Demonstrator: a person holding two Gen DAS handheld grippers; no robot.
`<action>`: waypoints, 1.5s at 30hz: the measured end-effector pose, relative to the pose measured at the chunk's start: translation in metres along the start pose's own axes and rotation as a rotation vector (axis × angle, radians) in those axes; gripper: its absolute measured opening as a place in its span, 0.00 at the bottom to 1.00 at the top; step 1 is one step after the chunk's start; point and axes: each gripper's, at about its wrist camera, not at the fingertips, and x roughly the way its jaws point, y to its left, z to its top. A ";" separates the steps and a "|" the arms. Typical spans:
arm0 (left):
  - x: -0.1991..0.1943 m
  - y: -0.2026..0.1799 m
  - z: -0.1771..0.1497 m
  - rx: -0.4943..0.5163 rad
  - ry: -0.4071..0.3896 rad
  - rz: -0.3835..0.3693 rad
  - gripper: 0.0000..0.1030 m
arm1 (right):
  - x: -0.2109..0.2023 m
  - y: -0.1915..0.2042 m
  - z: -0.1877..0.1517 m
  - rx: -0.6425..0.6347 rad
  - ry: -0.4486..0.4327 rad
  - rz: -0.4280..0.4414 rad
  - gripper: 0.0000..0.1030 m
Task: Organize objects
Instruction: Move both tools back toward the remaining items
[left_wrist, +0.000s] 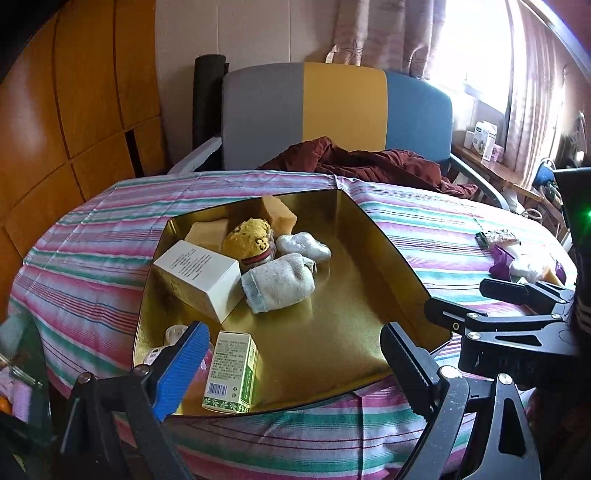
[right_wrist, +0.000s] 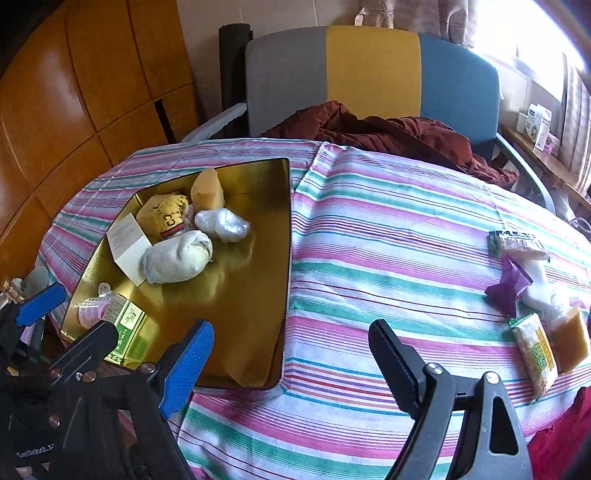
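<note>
Inside gold tray (left_wrist: 332, 314): rolled white sock (left_wrist: 279, 282); both tongs wide, empty.

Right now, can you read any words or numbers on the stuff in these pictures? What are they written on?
"3": on the yellow knitted toy in the gold tray.
"GenRobot.A...": cut off at the frame edge, on the black left gripper.
White box: small print, too blurred to read.
Green and white box: a barcode and small print, too blurred to read.
Yellow and green snack packet: big characters, not clear enough to read.
</note>
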 end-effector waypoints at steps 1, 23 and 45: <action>0.000 -0.001 0.000 0.006 -0.002 0.002 0.92 | 0.000 -0.001 0.000 0.003 -0.001 -0.001 0.85; 0.000 -0.027 0.000 0.099 0.004 -0.009 0.92 | -0.011 -0.081 -0.001 0.145 0.004 -0.086 0.85; 0.022 -0.068 0.006 0.159 0.070 -0.149 0.92 | -0.064 -0.315 -0.006 0.425 0.106 -0.406 0.85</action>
